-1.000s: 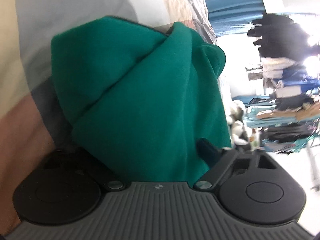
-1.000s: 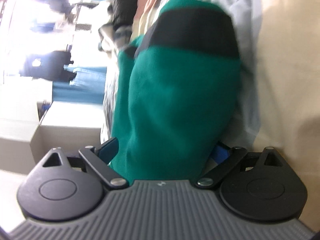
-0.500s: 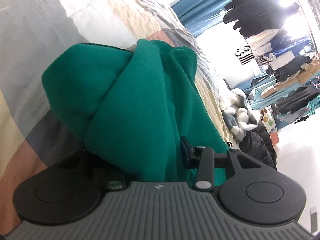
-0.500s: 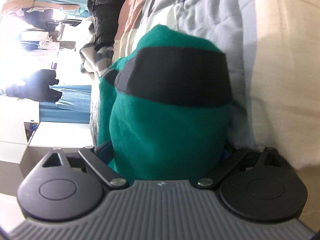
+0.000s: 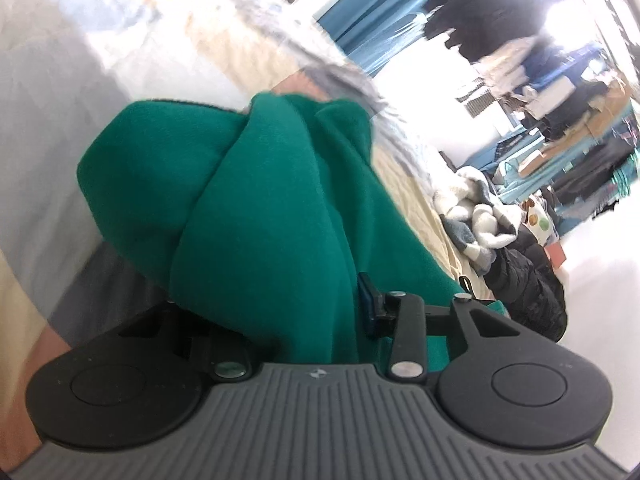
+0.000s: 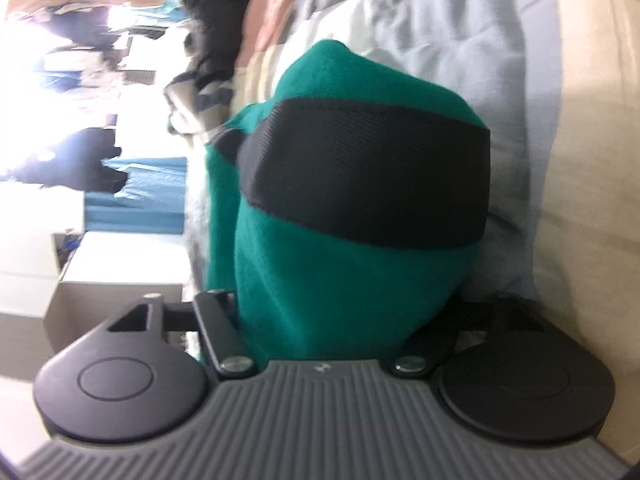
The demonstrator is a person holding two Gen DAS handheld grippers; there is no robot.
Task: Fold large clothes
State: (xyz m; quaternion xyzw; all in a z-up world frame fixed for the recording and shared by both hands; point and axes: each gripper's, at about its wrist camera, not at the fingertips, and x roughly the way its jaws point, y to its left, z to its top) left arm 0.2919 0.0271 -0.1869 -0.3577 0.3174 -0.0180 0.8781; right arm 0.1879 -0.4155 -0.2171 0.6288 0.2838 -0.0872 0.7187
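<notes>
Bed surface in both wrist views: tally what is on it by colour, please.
Green: 1, the green fleece garment with a black band
Black: 1, a black jacket
White and grey: 1, a fluffy white-and-grey garment
Total: 3

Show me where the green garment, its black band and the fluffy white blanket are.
green garment (image 5: 256, 216): left wrist view, middle of the bunched cloth.
black band (image 6: 368, 172): right wrist view, centre of the band.
fluffy white blanket (image 5: 476, 220): left wrist view, its middle.

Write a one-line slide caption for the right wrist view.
Right gripper closing on a bunched green garment with a black band, over a pale bedspread.
</notes>
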